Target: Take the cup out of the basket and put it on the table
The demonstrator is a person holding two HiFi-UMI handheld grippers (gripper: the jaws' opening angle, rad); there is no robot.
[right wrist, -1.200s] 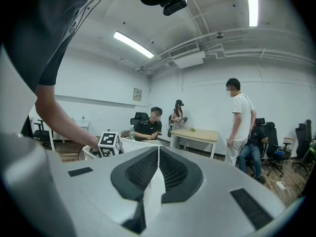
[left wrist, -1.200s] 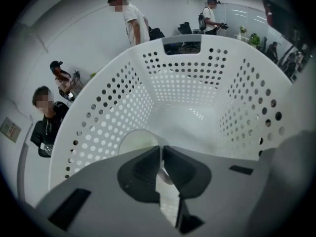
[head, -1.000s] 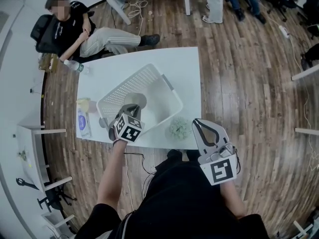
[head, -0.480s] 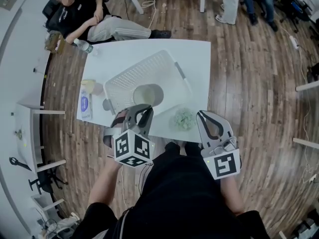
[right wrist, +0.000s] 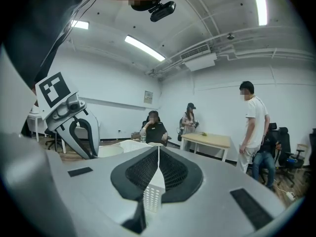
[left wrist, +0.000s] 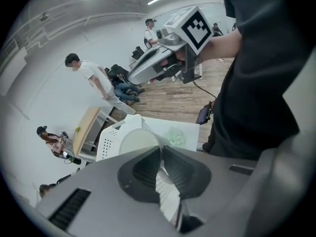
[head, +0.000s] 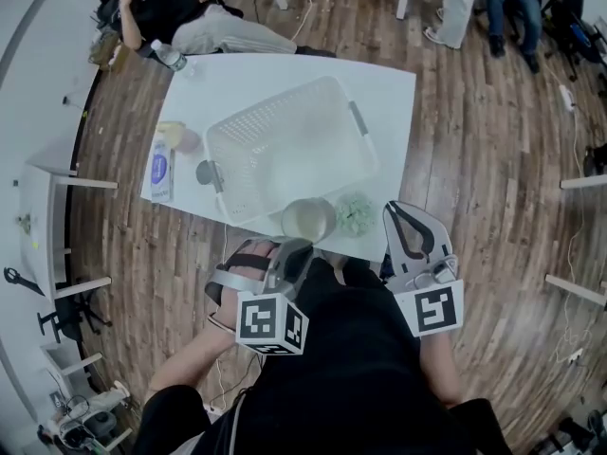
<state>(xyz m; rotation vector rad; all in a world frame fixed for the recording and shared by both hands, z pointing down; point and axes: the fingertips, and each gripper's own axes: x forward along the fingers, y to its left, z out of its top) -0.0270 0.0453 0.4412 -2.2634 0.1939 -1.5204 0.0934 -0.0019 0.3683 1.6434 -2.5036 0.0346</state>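
The pale cream cup (head: 308, 219) is outside the white mesh basket (head: 285, 150), over the white table's (head: 394, 112) near edge, left of a green crumpled thing (head: 356, 213). Whether it touches the tabletop I cannot tell. My left gripper (head: 296, 245) points steeply down and is shut on the cup's wall; in the left gripper view the cup's mouth (left wrist: 140, 142) sits right at the closed jaws (left wrist: 160, 149). My right gripper (head: 396, 211) hangs at the table's near right corner, shut and empty, its pads meeting in the right gripper view (right wrist: 158, 149).
A flat packet (head: 159, 171) and a small yellowish item (head: 174, 136) lie on the table left of the basket, with a plastic bottle (head: 169, 57) at the far left corner. A person (head: 171, 3) sits just beyond that corner. Other people (head: 493, 8) stand at the back right.
My left gripper has drawn back toward me and risen, carrying the cup out of the basket to the table's near edge. The right gripper has hardly shifted.
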